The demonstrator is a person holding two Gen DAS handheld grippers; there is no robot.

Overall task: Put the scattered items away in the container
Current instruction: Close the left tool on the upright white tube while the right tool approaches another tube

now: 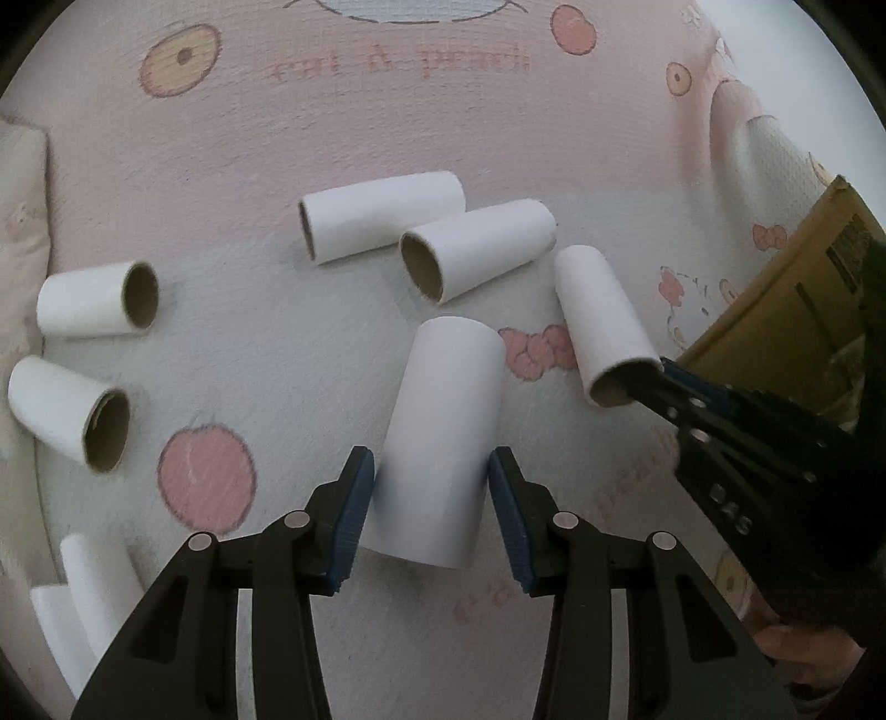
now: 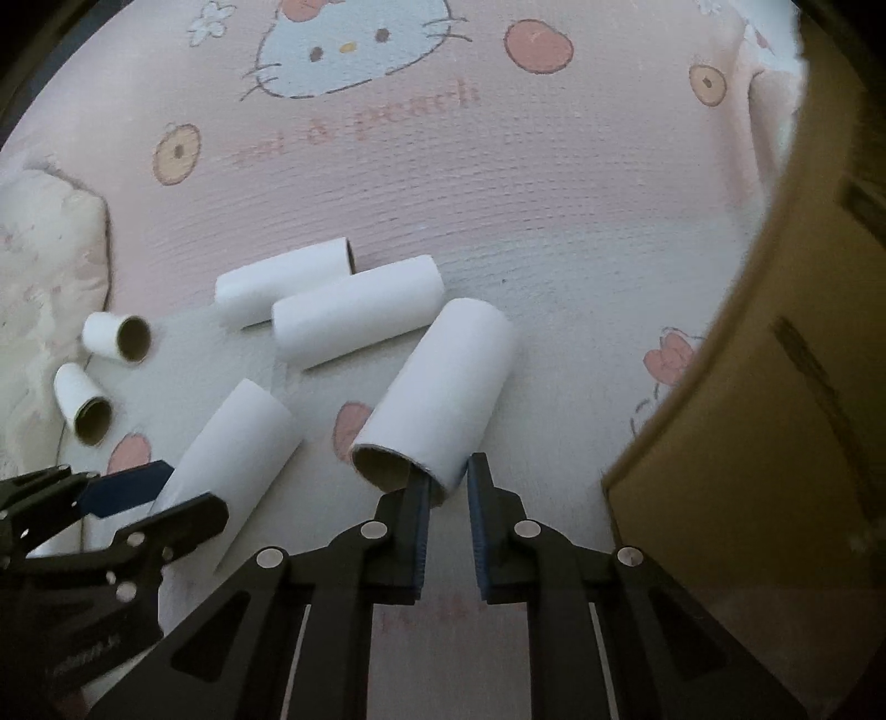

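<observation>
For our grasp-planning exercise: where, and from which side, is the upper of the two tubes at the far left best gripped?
Probably across the middle of the tube, from above, one finger on each long side: it lies flat on the blanket, apart from its neighbours, with room on both sides.

The whole scene is being covered by a soft pink and white blanket [image 2: 554,183] with a woven texture. A cartoon cat face [image 2: 354,44] is being shown at the top of the right wrist view, with faded pink lettering [image 2: 360,119] beneath it. Peach prints [image 1: 207,479] are being scattered around. Dim, even light is being cast.
</observation>
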